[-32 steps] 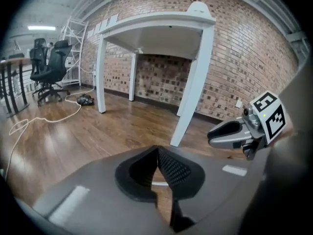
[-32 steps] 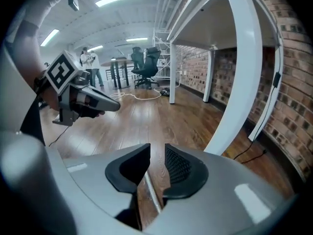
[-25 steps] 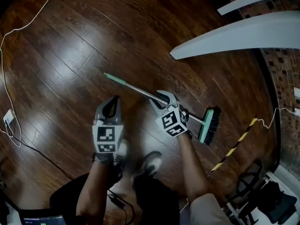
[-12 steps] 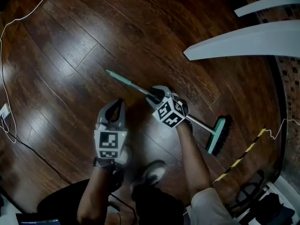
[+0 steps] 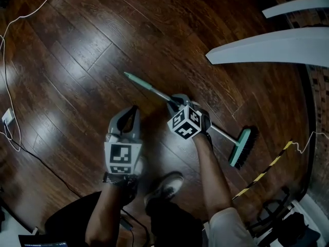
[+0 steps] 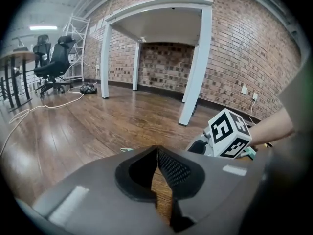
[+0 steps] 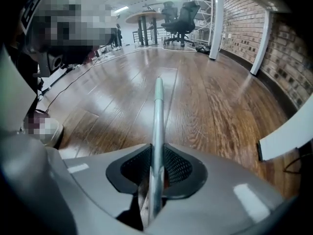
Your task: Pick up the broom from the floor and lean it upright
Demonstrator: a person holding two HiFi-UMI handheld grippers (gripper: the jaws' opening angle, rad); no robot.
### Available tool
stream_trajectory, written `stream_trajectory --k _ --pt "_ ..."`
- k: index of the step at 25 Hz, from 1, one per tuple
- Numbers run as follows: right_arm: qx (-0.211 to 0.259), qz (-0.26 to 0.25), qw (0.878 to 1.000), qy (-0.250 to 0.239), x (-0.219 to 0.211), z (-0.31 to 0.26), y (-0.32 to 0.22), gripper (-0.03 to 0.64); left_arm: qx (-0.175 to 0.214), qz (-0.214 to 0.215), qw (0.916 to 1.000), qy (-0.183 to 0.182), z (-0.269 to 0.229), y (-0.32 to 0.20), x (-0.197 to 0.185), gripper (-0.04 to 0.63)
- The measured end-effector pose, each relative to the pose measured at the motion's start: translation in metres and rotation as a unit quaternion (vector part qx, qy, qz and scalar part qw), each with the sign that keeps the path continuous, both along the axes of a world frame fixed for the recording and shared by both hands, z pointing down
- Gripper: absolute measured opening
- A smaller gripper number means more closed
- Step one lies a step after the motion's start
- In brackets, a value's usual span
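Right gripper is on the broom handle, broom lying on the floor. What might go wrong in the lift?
The right gripper has just been closing on the broom handle, between its pads; the thin, smooth tube may slip or twist. Gripped far from the brush head, that end could sag and drag. The left gripper, shut and empty, gives no support, and the white table stands nearby.

Right gripper fingers just closed onto broom; left gripper fingers together.
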State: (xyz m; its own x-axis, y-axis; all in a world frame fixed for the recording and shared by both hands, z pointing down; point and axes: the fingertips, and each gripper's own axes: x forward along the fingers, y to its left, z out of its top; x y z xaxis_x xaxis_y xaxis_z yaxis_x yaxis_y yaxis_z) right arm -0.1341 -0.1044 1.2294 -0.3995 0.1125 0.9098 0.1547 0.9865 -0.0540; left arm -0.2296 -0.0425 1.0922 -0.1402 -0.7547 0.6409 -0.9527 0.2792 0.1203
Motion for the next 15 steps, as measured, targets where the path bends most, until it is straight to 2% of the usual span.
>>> stream_trajectory --k 6,10,15 --pt "0.022 0.054 0.998 -0.036 0.023 -0.071 -0.020 0.094 -0.002 -0.011 0.9997 0.021 -0.048 0.001 0.012 0.005" --pt "0.046 0.085 0.994 -0.060 0.053 -0.146 -0.040 0.094 0.014 -0.005 0.9994 0.031 -0.119 -0.012 0.036 0.005" --pt "0.079 0.142 0.983 -0.090 0.091 -0.246 -0.064 0.092 0.044 0.034 0.9978 0.035 -0.213 -0.049 0.047 0.005"
